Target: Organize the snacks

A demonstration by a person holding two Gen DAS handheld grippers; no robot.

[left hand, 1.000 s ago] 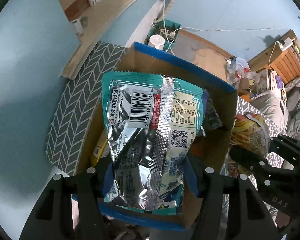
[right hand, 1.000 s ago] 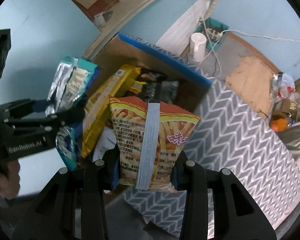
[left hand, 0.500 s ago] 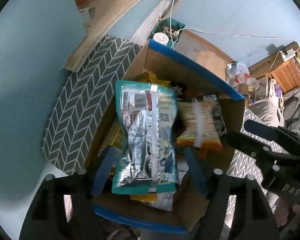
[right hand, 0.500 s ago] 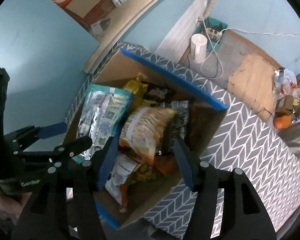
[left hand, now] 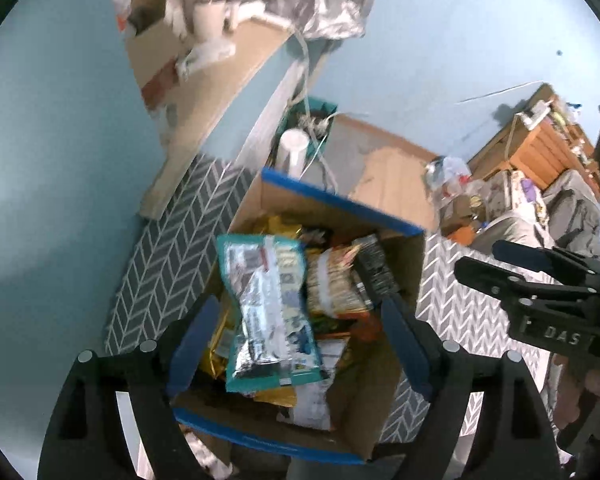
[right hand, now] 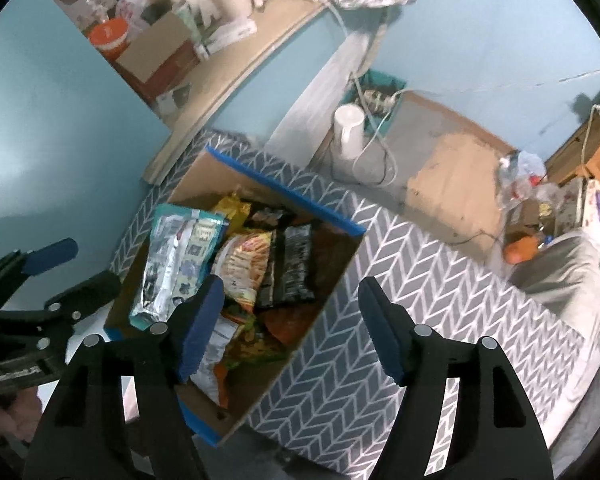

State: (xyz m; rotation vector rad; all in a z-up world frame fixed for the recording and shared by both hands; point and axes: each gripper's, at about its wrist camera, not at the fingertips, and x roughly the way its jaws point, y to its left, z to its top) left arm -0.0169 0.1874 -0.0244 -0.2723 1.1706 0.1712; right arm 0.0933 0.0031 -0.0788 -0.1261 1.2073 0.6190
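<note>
A cardboard box with blue tape on its rim [left hand: 340, 200] [right hand: 284, 186] sits on a grey chevron cloth and holds several snack bags. A teal and silver snack bag [left hand: 266, 312] [right hand: 176, 264] lies on top of the pile at the left. An orange chip bag [left hand: 334, 286] [right hand: 244, 268] lies beside it, with a black packet [right hand: 294, 268] to its right. My left gripper [left hand: 300, 340] is open and empty above the box. My right gripper [right hand: 290, 328] is open and empty above the box's right side.
The chevron cloth [right hand: 420, 308] spreads right of the box. A white cup [right hand: 348, 132] and cables stand behind it. A wooden shelf [right hand: 236, 68] with clutter runs along the blue wall. Bedding and clutter [right hand: 560, 264] lie at the far right.
Both grippers opened and let go of their bags, which now lie in the box. Both grippers have pulled back and up from the box.
</note>
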